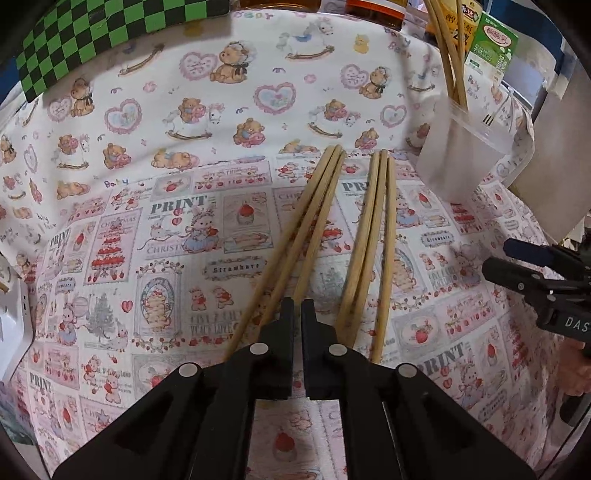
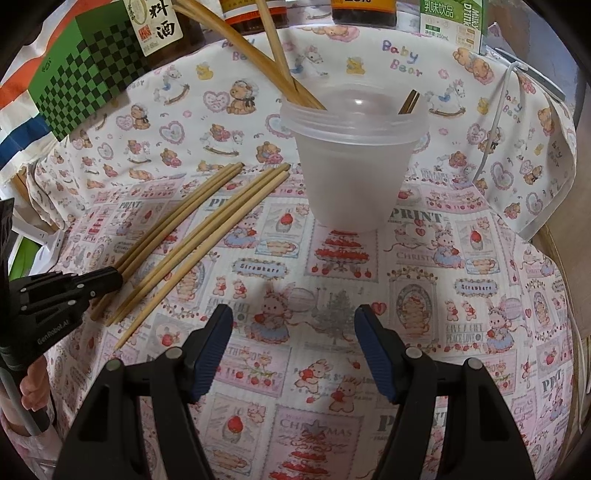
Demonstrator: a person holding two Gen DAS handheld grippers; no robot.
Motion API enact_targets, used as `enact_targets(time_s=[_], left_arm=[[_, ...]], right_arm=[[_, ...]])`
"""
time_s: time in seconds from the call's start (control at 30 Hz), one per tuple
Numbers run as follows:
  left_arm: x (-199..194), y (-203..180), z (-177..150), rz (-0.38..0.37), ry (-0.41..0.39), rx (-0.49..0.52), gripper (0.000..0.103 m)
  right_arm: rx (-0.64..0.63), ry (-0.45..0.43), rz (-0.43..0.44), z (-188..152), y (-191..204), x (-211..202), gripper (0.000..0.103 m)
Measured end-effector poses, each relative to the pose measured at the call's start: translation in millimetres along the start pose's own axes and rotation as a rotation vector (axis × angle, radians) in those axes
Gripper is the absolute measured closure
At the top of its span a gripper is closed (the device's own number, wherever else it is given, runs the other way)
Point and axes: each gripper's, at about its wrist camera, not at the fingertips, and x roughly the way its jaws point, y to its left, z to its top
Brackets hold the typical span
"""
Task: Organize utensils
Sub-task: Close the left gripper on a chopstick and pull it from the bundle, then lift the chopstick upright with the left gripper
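Two bundles of wooden chopsticks lie on the patterned cloth: one bundle (image 1: 295, 229) (image 2: 177, 218) and a second bundle (image 1: 373, 240) (image 2: 207, 236) beside it. My left gripper (image 1: 297, 301) (image 2: 116, 277) is shut to a thin slit at the near end of the first bundle. One stick runs in under its fingertips; I cannot tell if it is pinched. A frosted plastic cup (image 2: 347, 166) (image 1: 458, 162) stands upright farther back and holds several chopsticks (image 2: 258, 55). My right gripper (image 2: 293, 314) (image 1: 496, 256) hovers open and empty in front of the cup.
A green checkered box (image 2: 88, 74), bottles and a milk carton (image 2: 450, 18) line the back edge. A white cable (image 2: 495, 122) runs down the cloth at the right. The cloth drops off at the right edge. A hand (image 2: 29, 387) holds the left tool.
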Motion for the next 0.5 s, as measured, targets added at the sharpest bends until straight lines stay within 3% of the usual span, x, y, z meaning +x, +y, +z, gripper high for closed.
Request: enact_targets(time_s=[0.03,0.07,0.1,0.4,0.5], left_arm=[[1.2,0.5,-0.5,0.022,0.009,0.014,0.095],[2.9,0.3,-1.7,0.016,0.024,0.025,0.084],[4.5,1.2,-2.4,0.009,0.04,0.033,0.083],[4.0,-3.3,-4.0,0.007,0.028,0.11,0.083],[5.2,1.8,-1.8,-0.016,0.021,0.083,0.094]], right_arm=[[-0.001,0.0,0.0,-0.1,0.1,0.1,0.037],[0.0,0.0,0.0,0.0,0.1,-0.1,0.037],[0.001,0.0,0.001,0.0,0.2,-0.1,0.037],[0.001,-0.001,0.002,-0.2,0.6,-0.8,0.037],[0.001,0.001,0.005,-0.3,0.9,-1.0,0.037]])
